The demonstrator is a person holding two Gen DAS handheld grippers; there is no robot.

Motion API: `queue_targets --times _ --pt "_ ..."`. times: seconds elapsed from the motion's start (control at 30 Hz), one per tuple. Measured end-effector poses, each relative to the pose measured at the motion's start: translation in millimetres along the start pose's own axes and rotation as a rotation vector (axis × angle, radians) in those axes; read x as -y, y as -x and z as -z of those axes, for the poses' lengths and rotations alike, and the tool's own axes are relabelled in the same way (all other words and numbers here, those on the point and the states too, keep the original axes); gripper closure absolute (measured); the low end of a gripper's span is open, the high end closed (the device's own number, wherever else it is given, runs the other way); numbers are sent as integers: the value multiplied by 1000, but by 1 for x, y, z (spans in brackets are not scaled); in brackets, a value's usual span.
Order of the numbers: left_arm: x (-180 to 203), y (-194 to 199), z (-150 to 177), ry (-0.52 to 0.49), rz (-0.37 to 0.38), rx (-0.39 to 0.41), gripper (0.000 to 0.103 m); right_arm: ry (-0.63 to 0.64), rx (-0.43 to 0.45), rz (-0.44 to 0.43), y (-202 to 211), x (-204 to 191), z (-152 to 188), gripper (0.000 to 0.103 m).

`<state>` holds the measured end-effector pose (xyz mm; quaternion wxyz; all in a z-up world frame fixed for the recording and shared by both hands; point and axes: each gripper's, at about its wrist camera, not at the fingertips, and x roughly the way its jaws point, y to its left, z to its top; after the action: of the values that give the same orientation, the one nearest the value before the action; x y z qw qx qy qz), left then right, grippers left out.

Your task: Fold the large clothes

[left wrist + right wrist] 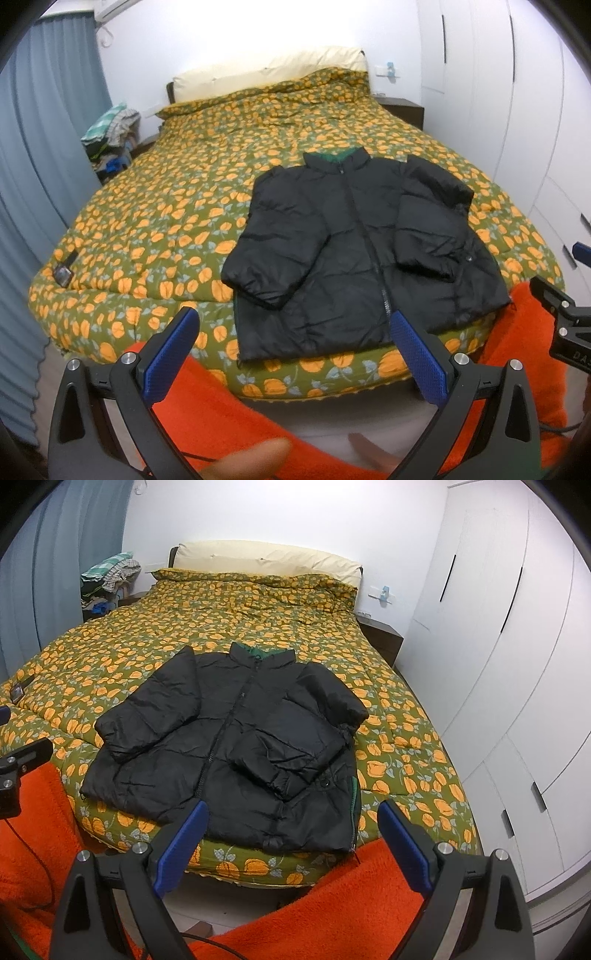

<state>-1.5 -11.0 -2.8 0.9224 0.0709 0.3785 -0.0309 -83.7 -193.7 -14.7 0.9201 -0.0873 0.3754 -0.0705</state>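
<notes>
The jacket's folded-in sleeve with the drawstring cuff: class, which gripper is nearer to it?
Right. The right gripper hangs open just short of the hem below that sleeve; the left gripper sits towards the jacket's other side, by the other sleeve.

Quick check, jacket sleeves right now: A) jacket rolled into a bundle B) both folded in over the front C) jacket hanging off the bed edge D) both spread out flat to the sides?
B: on the black jacket, both sleeves lie across its zipped front, cuffs pointing toward the hem, and it lies flat on the floral duvet.
</notes>
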Motion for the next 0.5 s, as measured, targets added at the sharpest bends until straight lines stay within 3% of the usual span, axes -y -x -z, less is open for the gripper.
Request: queue_targets --times 0.5 --pt "1 -4 1 -3 8 -9 0 -9 -15 5 -4 2 0 8"
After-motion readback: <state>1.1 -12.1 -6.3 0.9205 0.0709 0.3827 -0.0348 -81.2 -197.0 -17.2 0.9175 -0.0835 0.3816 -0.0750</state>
